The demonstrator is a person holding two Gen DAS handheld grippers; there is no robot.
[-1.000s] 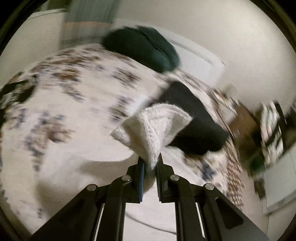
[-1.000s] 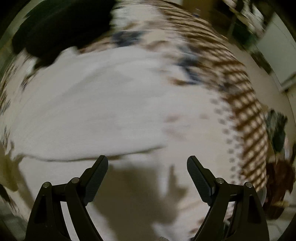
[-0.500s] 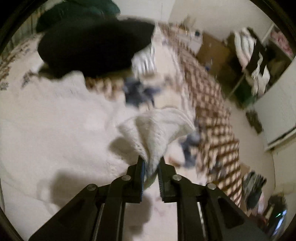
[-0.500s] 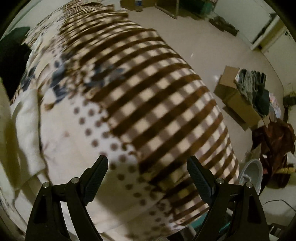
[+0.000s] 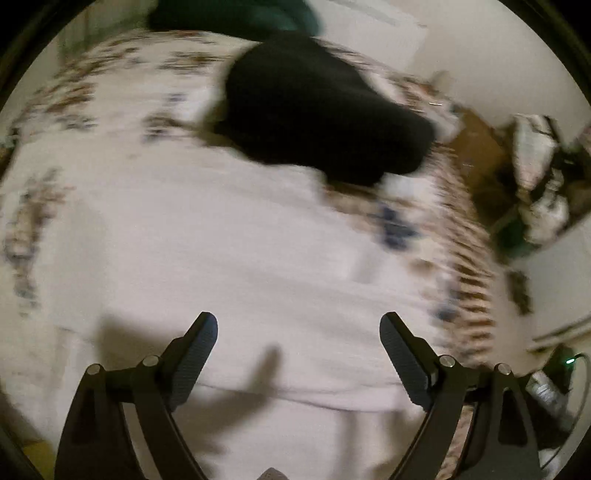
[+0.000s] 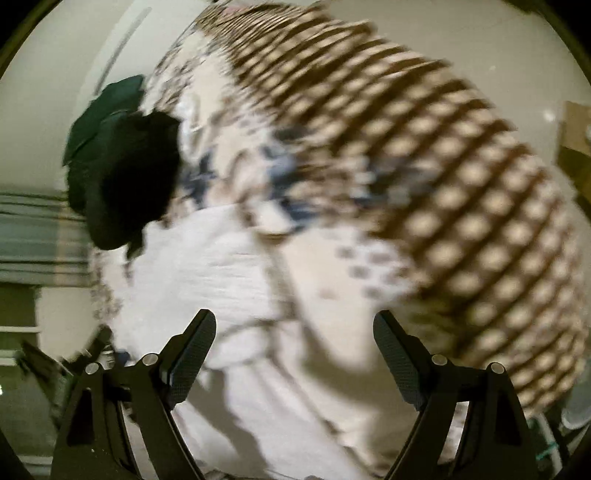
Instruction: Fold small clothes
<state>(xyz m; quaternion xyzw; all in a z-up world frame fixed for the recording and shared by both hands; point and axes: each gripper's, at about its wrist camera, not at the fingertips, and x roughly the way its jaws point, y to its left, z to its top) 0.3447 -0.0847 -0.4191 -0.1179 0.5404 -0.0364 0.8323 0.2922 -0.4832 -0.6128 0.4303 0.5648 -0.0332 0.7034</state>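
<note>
A white knitted garment point(image 5: 240, 266) lies spread flat on the patterned bedspread point(image 5: 92, 92). My left gripper point(image 5: 298, 343) hovers over its near part, open and empty. A black garment point(image 5: 317, 110) lies beyond the white one. In the right wrist view the white garment point(image 6: 229, 280) lies at lower left, with the black garment point(image 6: 129, 177) behind it. My right gripper point(image 6: 293, 347) is open and empty above the garment's right edge. Both views are blurred by motion.
A dark green garment point(image 5: 236, 14) lies at the far end of the bed, also in the right wrist view point(image 6: 107, 107). The brown checked part of the bedspread point(image 6: 443, 184) drops off to the right. Clutter and boxes point(image 5: 535, 177) stand on the floor beyond the bed.
My left gripper has let go of the white garment's corner and opened wide; the garment now lies flat. My right gripper stayed open and swung back toward the garment.
</note>
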